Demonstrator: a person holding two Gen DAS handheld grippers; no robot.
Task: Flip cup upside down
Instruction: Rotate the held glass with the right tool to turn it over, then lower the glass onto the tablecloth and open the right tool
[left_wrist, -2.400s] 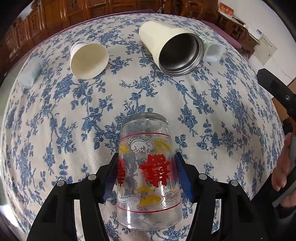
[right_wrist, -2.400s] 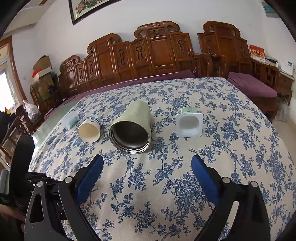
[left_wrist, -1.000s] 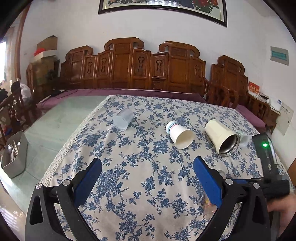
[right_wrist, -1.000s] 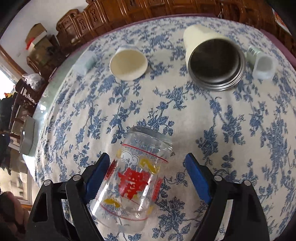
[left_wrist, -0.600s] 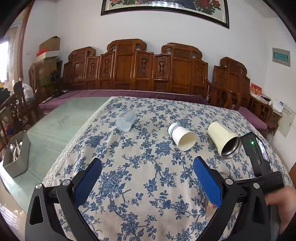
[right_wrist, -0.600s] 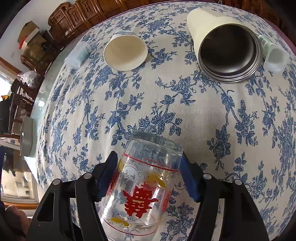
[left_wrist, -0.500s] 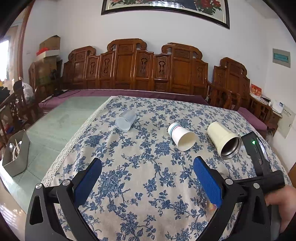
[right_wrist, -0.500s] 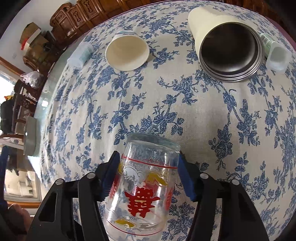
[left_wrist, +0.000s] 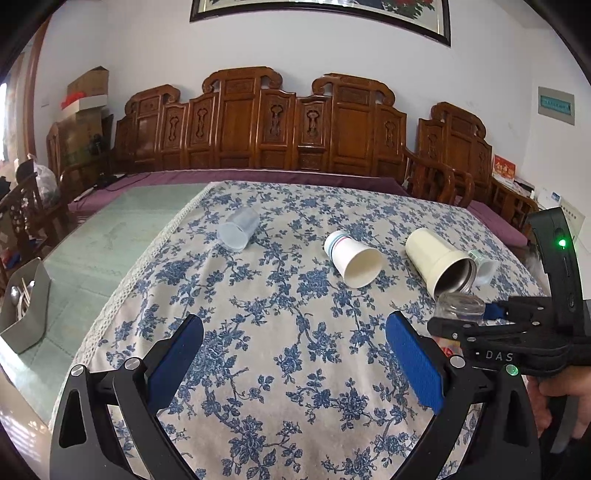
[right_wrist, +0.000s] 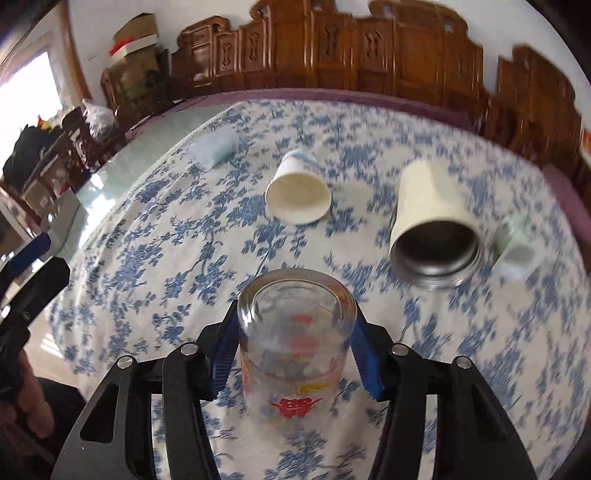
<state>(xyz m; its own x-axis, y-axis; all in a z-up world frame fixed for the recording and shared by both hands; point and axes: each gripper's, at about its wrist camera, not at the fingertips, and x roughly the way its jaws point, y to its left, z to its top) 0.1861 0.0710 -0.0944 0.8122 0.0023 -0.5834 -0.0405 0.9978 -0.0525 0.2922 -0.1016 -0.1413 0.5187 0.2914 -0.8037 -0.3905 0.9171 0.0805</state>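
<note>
While the left tool (left_wrist: 293, 360) gapes wide and empty, the right tool (right_wrist: 295, 354) clamps the glass cup (right_wrist: 295, 343) — pads against both sides.

Our left gripper (left_wrist: 295, 363) and right gripper (right_wrist: 295, 360) were black frames with blue ribbed pads, silver screws, green lights.

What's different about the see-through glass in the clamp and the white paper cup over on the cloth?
The glass cup is clear with red and yellow print; the paper cup is opaque white with a striped band near its base. The glass cup is clamped between the right gripper pads; the paper cup lies loose on its side on the tablecloth, mouth toward the cameras. Both look empty.
</note>
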